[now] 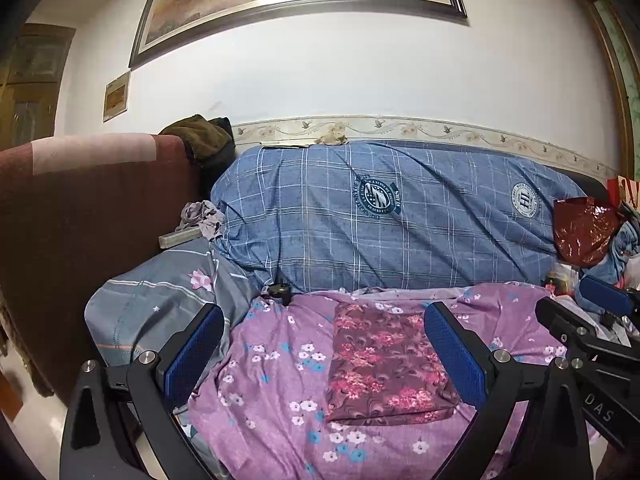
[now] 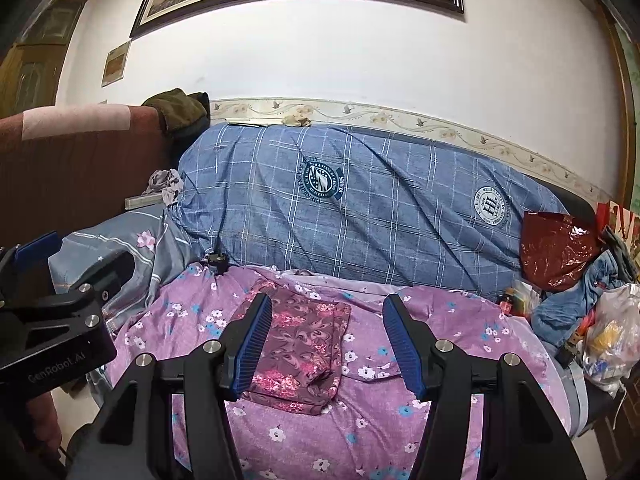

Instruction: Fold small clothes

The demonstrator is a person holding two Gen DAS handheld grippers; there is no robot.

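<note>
A small maroon garment with pink flowers lies folded into a flat rectangle on the purple floral sheet. It also shows in the right wrist view. My left gripper is open and empty, held above the garment's near left part. My right gripper is open and empty, just right of and above the garment. The right gripper shows at the right edge of the left wrist view. The left gripper shows at the left edge of the right wrist view.
A blue plaid covered sofa back runs behind the sheet. A grey floral pillow lies left, beside a brown armchair. A red plastic bag, blue clothes and a white bag are piled right. A black plug lies at the sheet's back.
</note>
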